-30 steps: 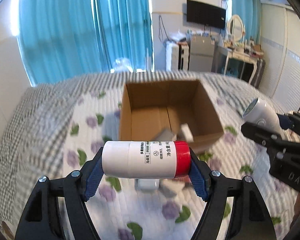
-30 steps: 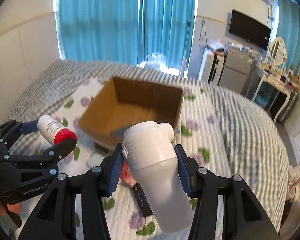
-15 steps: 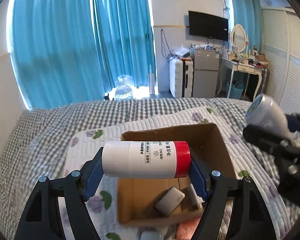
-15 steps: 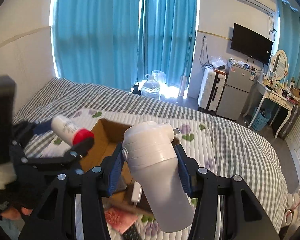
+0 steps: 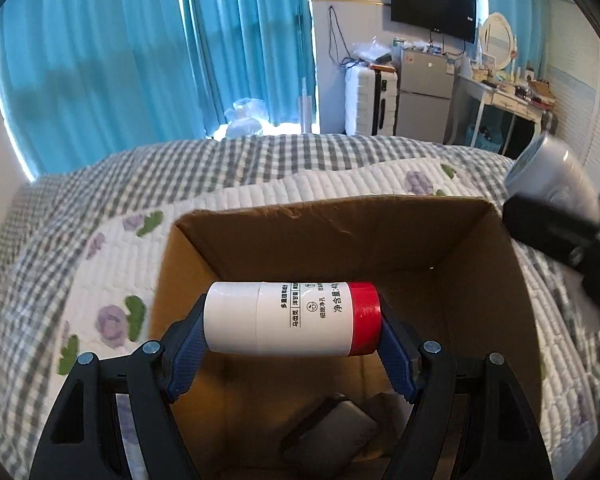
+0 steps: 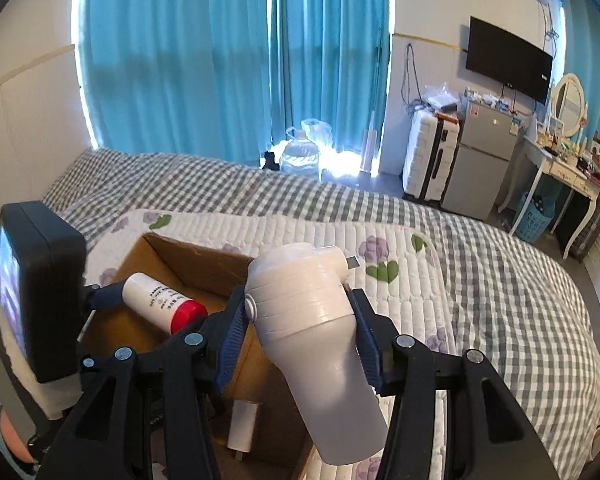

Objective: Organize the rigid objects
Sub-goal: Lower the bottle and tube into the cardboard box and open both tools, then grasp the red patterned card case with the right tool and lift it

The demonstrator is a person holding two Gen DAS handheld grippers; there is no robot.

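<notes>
Teal curtains (image 6: 236, 56) cover a wide window, with daylight glaring through at the floor where a water jug (image 6: 300, 156) stands. A bed (image 6: 480, 264) with a grey checked cover and a floral quilt (image 6: 384, 248) fills the foreground. On the white wall hangs a TV (image 6: 508, 65); below it stand a white suitcase (image 6: 430, 156), a small fridge (image 6: 482, 160) and a white dressing table (image 6: 560, 168) (its oval mirror (image 6: 568, 105) sits on top).
</notes>
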